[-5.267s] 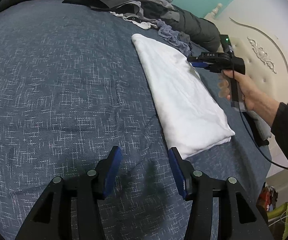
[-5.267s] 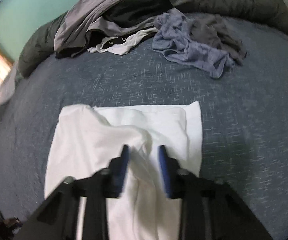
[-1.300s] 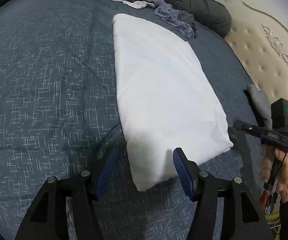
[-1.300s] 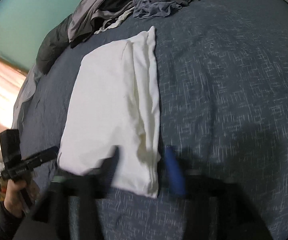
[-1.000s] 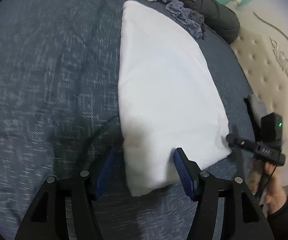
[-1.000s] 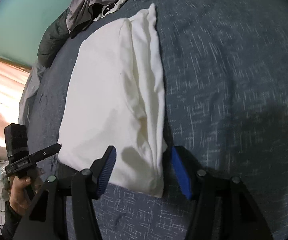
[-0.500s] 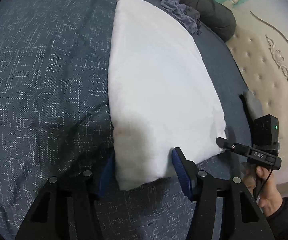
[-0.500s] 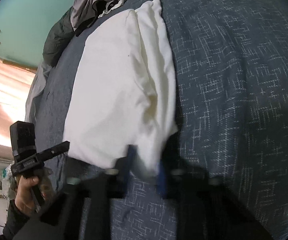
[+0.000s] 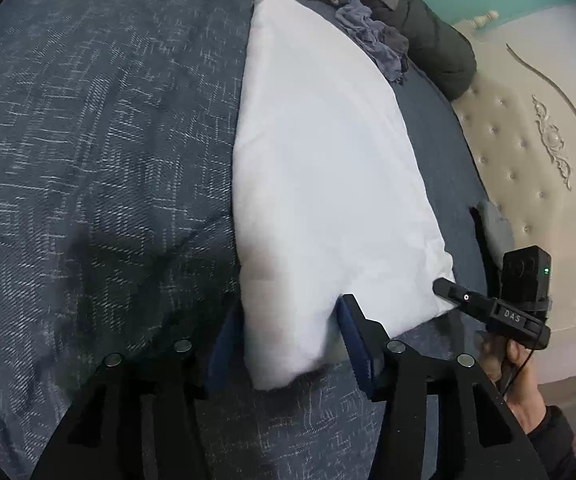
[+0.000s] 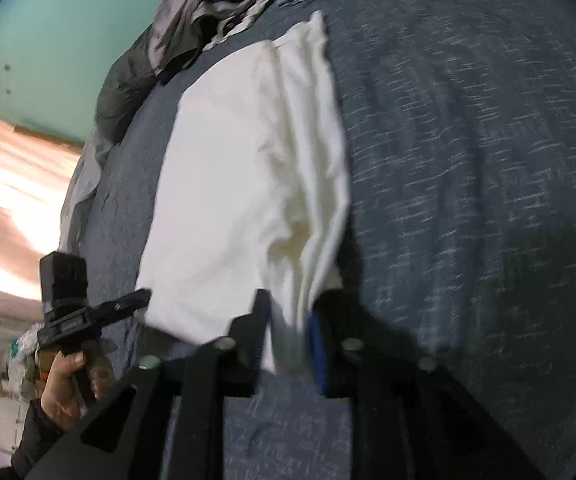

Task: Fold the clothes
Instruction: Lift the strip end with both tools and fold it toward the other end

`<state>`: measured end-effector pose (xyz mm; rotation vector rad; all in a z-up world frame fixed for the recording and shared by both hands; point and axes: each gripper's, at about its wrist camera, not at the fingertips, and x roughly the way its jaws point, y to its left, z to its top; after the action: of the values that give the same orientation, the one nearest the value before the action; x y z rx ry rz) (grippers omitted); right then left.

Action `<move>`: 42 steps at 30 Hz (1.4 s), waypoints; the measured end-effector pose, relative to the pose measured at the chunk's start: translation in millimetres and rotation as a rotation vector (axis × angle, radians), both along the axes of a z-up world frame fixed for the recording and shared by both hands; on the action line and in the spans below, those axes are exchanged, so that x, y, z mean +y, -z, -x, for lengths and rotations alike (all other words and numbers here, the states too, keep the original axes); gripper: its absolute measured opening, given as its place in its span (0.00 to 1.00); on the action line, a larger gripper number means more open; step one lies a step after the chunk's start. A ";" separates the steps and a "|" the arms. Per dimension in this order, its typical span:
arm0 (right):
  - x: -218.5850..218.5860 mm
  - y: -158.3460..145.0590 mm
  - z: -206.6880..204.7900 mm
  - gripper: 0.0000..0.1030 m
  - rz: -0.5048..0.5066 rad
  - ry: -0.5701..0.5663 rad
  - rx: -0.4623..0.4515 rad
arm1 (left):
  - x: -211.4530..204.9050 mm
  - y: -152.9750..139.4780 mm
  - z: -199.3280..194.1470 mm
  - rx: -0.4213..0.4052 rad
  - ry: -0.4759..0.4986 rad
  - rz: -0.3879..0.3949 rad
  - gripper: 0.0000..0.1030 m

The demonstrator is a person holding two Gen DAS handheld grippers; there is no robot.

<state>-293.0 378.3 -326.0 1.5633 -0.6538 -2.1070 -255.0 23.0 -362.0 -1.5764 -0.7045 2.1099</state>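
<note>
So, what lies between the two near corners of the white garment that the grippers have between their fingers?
Only the near edge of the white garment, lying on the blue bedspread, between the left gripper and the right gripper. Both wrist views show it.

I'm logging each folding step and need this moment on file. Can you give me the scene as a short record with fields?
surface: blue bedspread
garment: white folded cloth, lying flat, long and narrow
left gripper: astride one near corner, jaws wide
right gripper: jaws opening, the other near corner between them
background: unfolded clothes pile at the far end
headboard: cream, tufted
</note>
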 end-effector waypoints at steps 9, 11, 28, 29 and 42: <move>-11.5 9.5 9.8 0.31 -0.006 -0.032 -0.028 | 13.1 2.8 9.6 0.009 0.020 0.018 0.59; -14.9 7.8 7.2 0.32 -0.014 -0.051 -0.028 | 18.8 0.1 7.9 0.015 0.031 0.019 0.59; -34.9 -18.6 0.6 0.08 -0.042 -0.105 0.058 | 25.4 -14.0 8.0 0.059 0.040 0.041 0.38; -35.3 -26.7 0.0 0.08 -0.039 -0.110 0.075 | 25.6 -18.5 7.3 0.067 0.042 0.044 0.36; -8.9 -159.2 -15.2 0.07 -0.010 -0.118 0.246 | 63.0 -164.4 -0.7 0.257 0.100 0.035 0.30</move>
<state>-277.8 369.4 -166.7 1.2849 -0.4550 -2.1688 -254.2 86.0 -197.7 -1.2958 -0.4935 2.2065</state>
